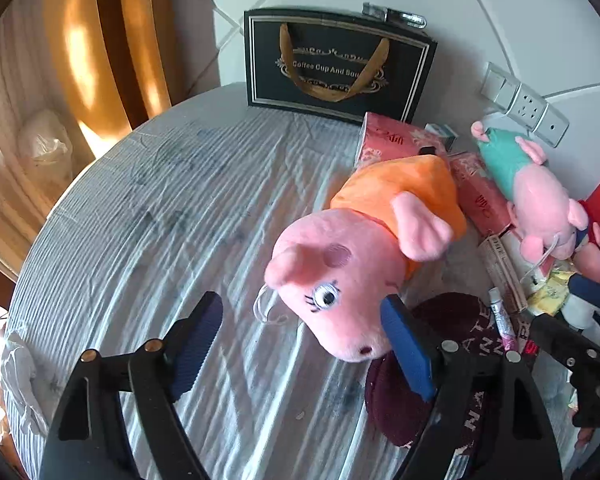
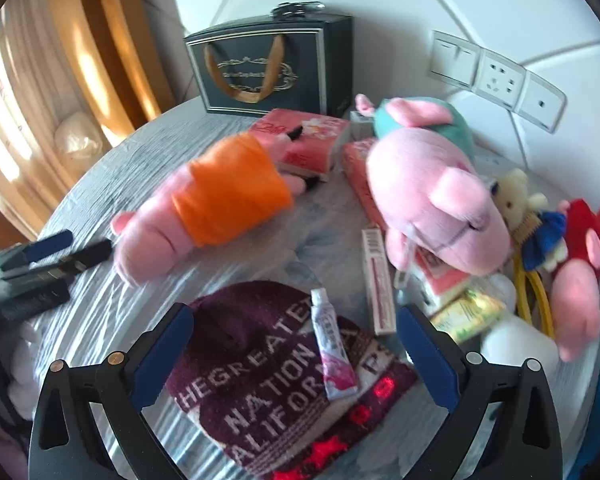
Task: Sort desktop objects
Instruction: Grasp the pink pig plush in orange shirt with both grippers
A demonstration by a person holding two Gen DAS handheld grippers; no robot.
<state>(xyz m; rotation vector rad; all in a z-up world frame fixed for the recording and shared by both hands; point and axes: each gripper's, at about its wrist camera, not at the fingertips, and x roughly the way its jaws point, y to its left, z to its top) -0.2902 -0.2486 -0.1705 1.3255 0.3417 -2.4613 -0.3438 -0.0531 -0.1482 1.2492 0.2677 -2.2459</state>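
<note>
Nearest, the right gripper [image 2: 292,344] hangs with jaws wide over the maroon knit hat [image 2: 260,364], on which a small tube [image 2: 332,350] lies, both resting on the striped cloth of the table [image 1: 140,220]. Just beyond, the left gripper [image 1: 300,344] has its jaws wide too, the orange-dressed pig plush [image 1: 356,248] lying snout-first between its fingers without being pinched (probably lined up for a grasp). Farther right, a teal-dressed pig plush [image 2: 428,184] sprawls over pink tissue packs [image 2: 304,140], apparently unsorted, and the dark gift bag [image 1: 336,64] stands against the far wall.
</note>
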